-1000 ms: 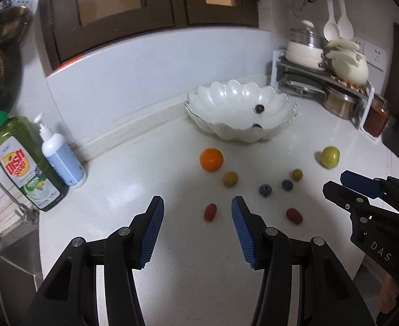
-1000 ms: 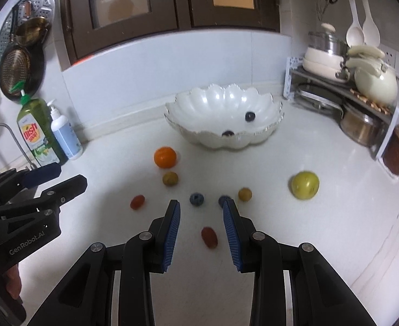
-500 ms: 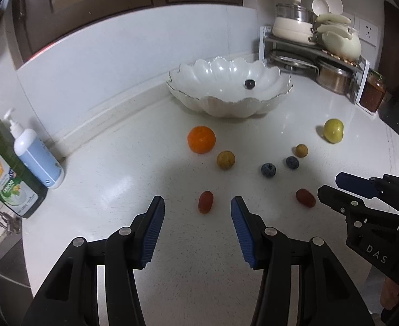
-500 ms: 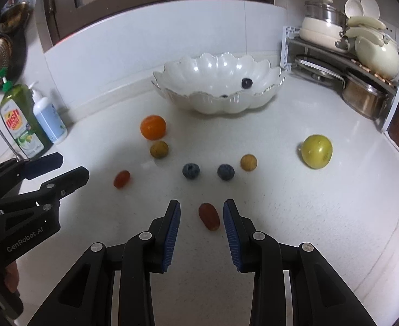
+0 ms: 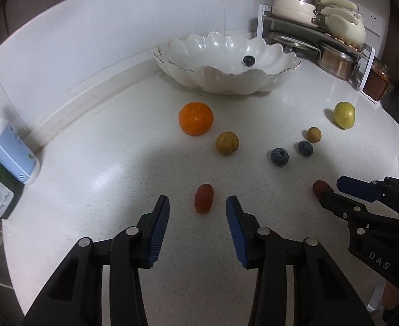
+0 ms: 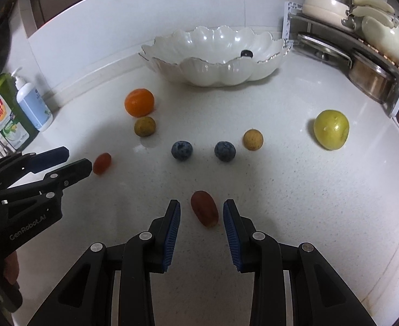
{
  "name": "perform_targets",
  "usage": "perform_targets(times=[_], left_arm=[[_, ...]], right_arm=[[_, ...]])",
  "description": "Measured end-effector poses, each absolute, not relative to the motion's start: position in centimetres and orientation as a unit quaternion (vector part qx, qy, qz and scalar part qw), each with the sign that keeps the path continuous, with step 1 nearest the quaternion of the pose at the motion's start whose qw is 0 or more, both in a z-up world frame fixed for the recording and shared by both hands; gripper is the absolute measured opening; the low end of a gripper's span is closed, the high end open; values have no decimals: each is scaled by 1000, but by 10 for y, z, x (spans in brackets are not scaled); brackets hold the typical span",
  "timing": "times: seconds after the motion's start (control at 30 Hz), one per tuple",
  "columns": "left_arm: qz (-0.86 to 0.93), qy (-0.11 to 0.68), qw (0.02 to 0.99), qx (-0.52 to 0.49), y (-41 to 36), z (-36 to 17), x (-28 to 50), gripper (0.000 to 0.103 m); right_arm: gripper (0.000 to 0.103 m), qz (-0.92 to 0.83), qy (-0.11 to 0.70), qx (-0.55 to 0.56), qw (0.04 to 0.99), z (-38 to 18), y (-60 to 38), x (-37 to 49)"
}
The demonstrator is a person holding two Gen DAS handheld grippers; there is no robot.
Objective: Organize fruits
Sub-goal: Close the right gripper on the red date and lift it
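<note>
On the white counter, a small red oval fruit (image 5: 204,198) lies between the tips of my left gripper (image 5: 198,203). Its jaws are closing and the pads stand clear of the fruit. A second red oval fruit (image 6: 204,208) lies between the tips of my right gripper (image 6: 201,209), which is open and not touching it. Farther back lie an orange (image 5: 196,118), two blueberries (image 6: 181,150) (image 6: 225,151), two small tan fruits (image 6: 144,126) (image 6: 253,139) and a yellow-green fruit (image 6: 331,129). The scalloped white bowl (image 5: 226,81) behind them holds a dark berry (image 5: 249,60).
A dish soap bottle (image 6: 6,114) and a pump bottle (image 6: 33,106) stand at the left by the sink edge. A rack with pots and lids (image 6: 362,54) fills the back right corner, with a jar (image 5: 376,81) beside it. A wall runs behind the bowl.
Both grippers have sunk toward the counter and closed in on the red fruits, which now sit between their tips. The left jaws have narrowed; the right jaws keep the same gap.
</note>
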State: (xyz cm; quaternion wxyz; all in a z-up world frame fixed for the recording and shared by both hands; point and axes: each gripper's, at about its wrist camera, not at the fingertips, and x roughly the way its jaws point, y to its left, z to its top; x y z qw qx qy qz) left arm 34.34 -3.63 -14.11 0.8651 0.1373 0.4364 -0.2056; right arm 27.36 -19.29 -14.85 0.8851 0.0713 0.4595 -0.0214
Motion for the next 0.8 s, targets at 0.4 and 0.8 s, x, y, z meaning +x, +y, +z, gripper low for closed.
perform_targets(times=[0.4, 0.8], left_arm=[[-215, 460, 852, 128, -41, -155, 361, 36], [-220, 481, 840, 124, -42, -166, 370, 23]], right_arm=[[34, -20, 472, 72, 879, -157, -193, 283], [33, -23, 475, 68, 877, -161, -193, 285]])
